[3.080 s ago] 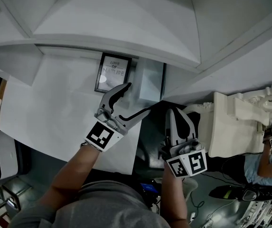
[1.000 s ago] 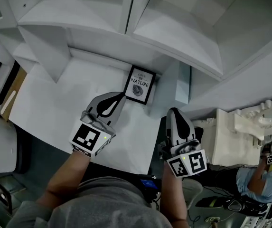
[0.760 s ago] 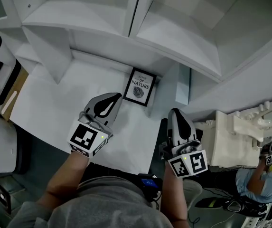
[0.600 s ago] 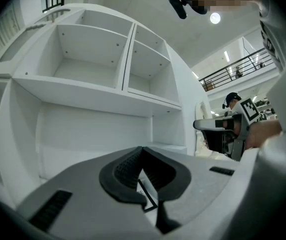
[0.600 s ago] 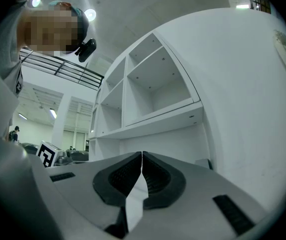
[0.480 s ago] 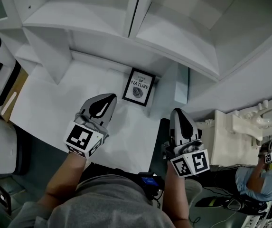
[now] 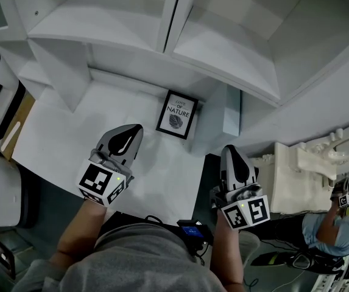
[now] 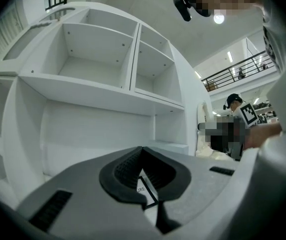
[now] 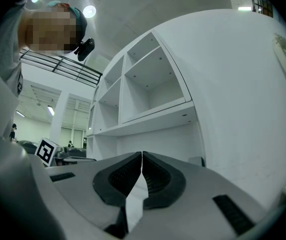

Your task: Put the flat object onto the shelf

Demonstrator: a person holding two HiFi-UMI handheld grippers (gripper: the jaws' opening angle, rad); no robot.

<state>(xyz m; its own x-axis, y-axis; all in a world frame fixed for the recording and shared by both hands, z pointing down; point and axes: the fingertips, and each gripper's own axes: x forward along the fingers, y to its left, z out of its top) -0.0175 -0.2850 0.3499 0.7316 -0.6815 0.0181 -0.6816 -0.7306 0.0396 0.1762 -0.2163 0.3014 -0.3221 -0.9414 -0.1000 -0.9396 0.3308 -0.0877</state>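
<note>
a: where do we stand with the frame (image 7: 177, 114)?
b: it's already on the shelf (image 7: 95, 105), ahead of the left gripper (image 7: 135, 129) and a little to its right, clear of the tips. we'd call the placing done.
a: so nothing is in our grip?
b: nothing. the left gripper's jaws are clenched together and empty. the right gripper (image 7: 231, 152) is clenched and empty too, and for it the frame lies ahead and to the left.
a: how does the frame look?
b: a thin black border, a pale face, some print and a dark leaf-like mark. it sits far in, just beside a panel (image 7: 232, 109). we think it's tilted back, but we can't rule out that it's lying flat.
a: what's left?
b: in our judgement, only checking that it sits steady.
</note>
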